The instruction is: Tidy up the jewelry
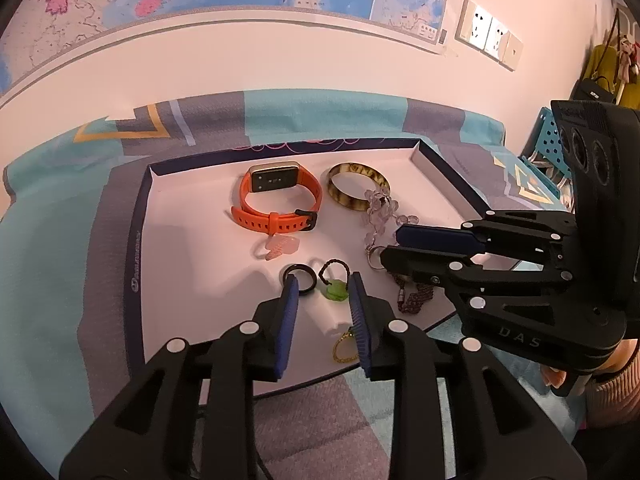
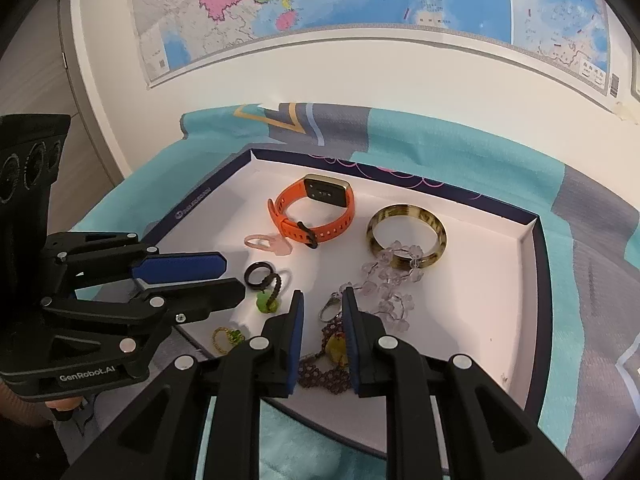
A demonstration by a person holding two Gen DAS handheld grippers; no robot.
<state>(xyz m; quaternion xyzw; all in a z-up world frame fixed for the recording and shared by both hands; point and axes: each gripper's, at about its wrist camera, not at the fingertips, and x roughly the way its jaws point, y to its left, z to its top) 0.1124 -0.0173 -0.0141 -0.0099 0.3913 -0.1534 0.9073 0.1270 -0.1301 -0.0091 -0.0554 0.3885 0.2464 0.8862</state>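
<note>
While hovering unclenched over tray: left gripper nearest green charm, right gripper above beaded bracelet; pick-up stage, descent and clench next.

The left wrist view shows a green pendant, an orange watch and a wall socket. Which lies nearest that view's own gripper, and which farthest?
From the left gripper:
1. Green pendant, in the tray just ahead, between the fingertips.
2. Orange watch, farther back in the tray, slightly left.
3. Wall socket, on the wall, upper right, well beyond the tray.
</note>
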